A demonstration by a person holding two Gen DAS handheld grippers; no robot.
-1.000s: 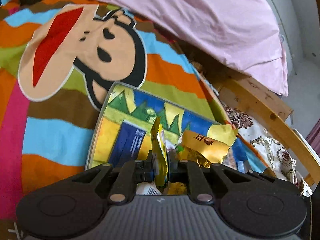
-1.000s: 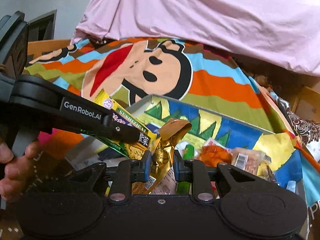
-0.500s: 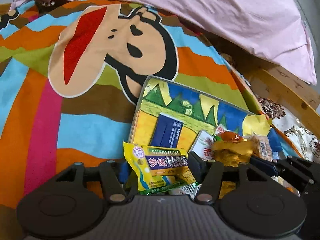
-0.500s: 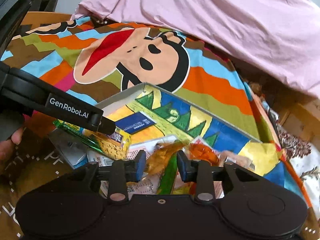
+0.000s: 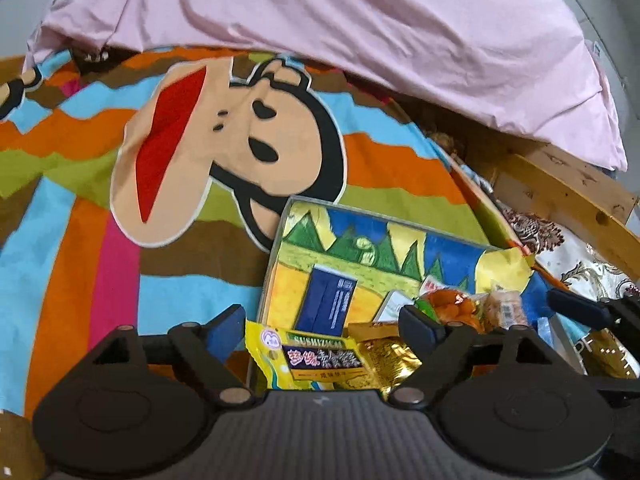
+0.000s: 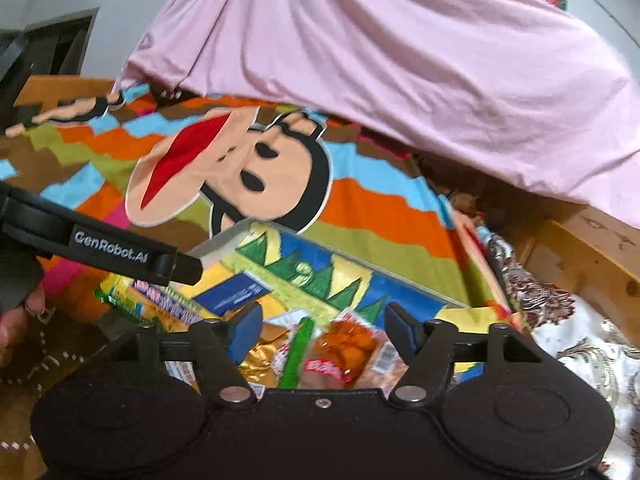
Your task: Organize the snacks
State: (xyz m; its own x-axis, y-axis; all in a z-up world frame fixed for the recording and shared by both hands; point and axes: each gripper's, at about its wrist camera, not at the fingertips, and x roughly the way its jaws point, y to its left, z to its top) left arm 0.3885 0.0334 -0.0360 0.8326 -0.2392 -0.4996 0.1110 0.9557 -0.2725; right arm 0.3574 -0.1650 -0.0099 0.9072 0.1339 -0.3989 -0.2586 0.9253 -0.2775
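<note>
A shallow box with a painted landscape inside lies on the bed and holds several snack packets. My left gripper is open above the box's near end, over a yellow packet and a gold packet lying loose. An orange packet lies further right. My right gripper is open above the orange packet, a green stick packet and the gold packet. The yellow packet lies at the box's left end, under the left gripper's finger.
The box rests on a striped cartoon-monkey blanket. A pink sheet is heaped behind it. A wooden bed frame and a floral cloth lie to the right. The right gripper's fingertip reaches in at the right.
Both grippers opened and let go: the left released the yellow packet, the right released the gold packet. Both packets now lie in the box, and both grippers have drawn back a little.
</note>
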